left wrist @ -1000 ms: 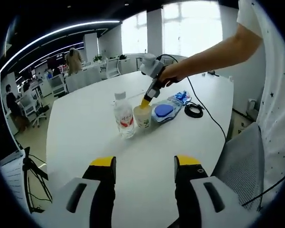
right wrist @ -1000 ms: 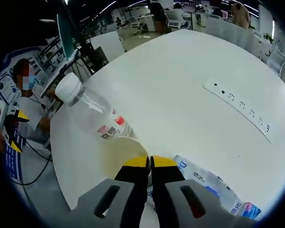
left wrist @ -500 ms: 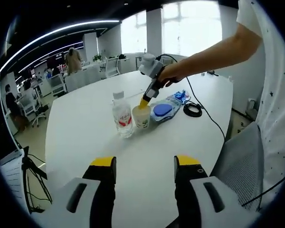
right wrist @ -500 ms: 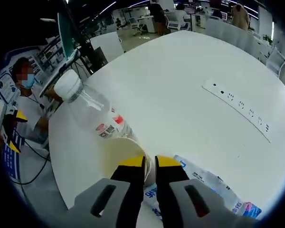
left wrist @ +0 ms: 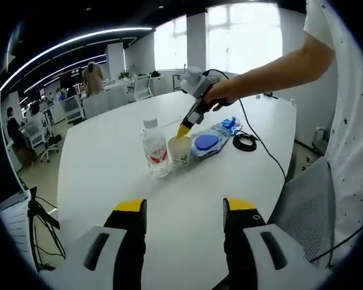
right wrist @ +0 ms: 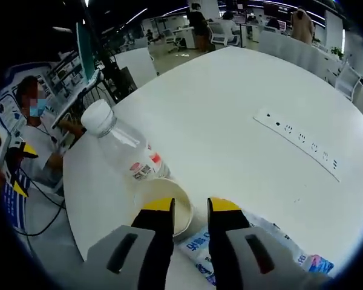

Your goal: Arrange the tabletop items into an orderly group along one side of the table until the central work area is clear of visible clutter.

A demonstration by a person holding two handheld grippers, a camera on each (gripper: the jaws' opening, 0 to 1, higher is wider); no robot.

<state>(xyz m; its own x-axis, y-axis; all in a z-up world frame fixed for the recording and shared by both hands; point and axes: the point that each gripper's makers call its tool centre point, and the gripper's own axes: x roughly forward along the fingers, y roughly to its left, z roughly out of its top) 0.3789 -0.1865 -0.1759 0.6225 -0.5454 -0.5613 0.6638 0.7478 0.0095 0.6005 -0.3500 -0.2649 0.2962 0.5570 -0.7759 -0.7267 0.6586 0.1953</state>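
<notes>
A: Where do the items sit?

B: The water bottle [left wrist: 156,152], paper cup [left wrist: 180,149] and wipes packet [left wrist: 210,138] stand touching in a row toward the worktop's [left wrist: 109,151] far side, probably so the middle stays bare

A: And the right claw [right wrist: 190,204]?

B: Jaws a little apart over the cup's rim, gripping nothing; I'd judge the cup is set down

A: The left claw [left wrist: 184,205]?

B: Held wide open and empty above the near worktop, well away from the group, likely waiting
</notes>
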